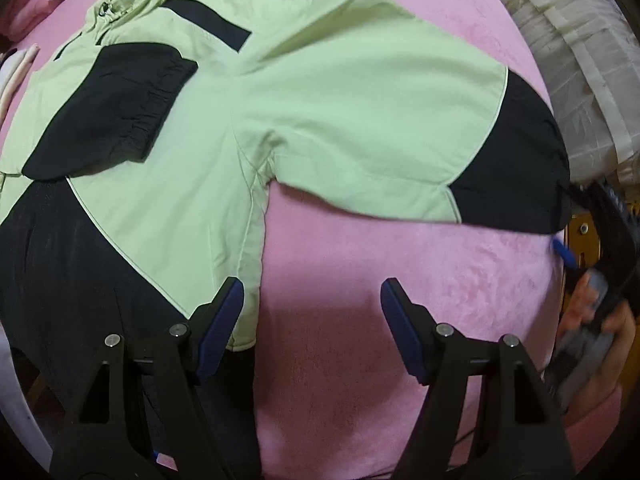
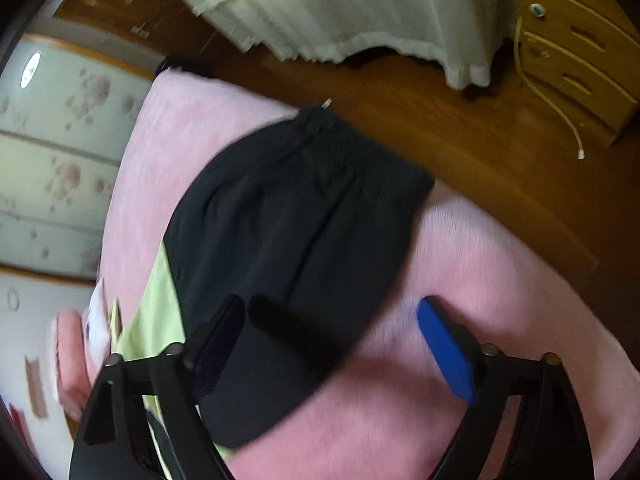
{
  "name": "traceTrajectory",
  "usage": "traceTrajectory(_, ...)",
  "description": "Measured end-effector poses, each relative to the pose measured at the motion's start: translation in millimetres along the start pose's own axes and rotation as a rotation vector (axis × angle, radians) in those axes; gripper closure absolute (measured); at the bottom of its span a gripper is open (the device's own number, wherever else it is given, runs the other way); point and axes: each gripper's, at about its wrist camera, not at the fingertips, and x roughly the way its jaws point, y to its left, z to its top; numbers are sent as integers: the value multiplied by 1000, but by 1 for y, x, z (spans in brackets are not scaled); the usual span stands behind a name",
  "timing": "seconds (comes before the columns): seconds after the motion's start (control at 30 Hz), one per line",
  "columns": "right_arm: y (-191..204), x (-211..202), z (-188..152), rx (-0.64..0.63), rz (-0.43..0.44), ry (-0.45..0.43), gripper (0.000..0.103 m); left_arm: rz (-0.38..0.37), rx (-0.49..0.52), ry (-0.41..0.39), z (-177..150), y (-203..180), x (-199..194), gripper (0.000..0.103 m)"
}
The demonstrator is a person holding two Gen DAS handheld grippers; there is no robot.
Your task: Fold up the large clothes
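A big light green jacket (image 1: 320,92) with black patches lies flat on a pink blanket (image 1: 380,280) on the bed. It fills the upper left and middle of the left view. Its hood is at the top left and its black bottom edge at the lower left, so it runs long from top to bottom. One sleeve with a black cuff (image 2: 296,216) sticks out to the right. The left tongs (image 1: 312,320) are open over the jacket's edge, holding nothing. The right tongs (image 2: 332,344) are open around the cuff.

A light-green and black jacket (image 1: 304,92) lies spread flat, one sleeve folded in, one outstretched.
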Motion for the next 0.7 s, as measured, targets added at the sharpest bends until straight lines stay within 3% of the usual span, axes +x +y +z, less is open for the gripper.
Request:
traceTrajectory(0.07, -1, -1, 4, 38, -7, -41, 54, 13, -4, 23, -1, 1, 3, 35)
traceTrajectory(0.17, -12, -12, 20, 56, 13, -46, 86, -30, -69, 71, 1, 10, 6, 35)
traceTrajectory(0.23, -13, -15, 32, 47, 38, -36, 91, -70, -100, 88, 6, 14, 7, 35)
traceTrajectory(0.43, -1, -41, 55, -40, 34, -74, 97, -64, -120, 27, 21, 26, 1, 35)
traceTrajectory(0.57, 23, -84, 48, -54, 75, -158, 97, -87, -137, -1, 28, 38, -6, 35)
traceTrajectory(0.7, 65, -129, 37, -163, 92, -248, 97, -135, -117, -50, 39, 52, -19, 35)
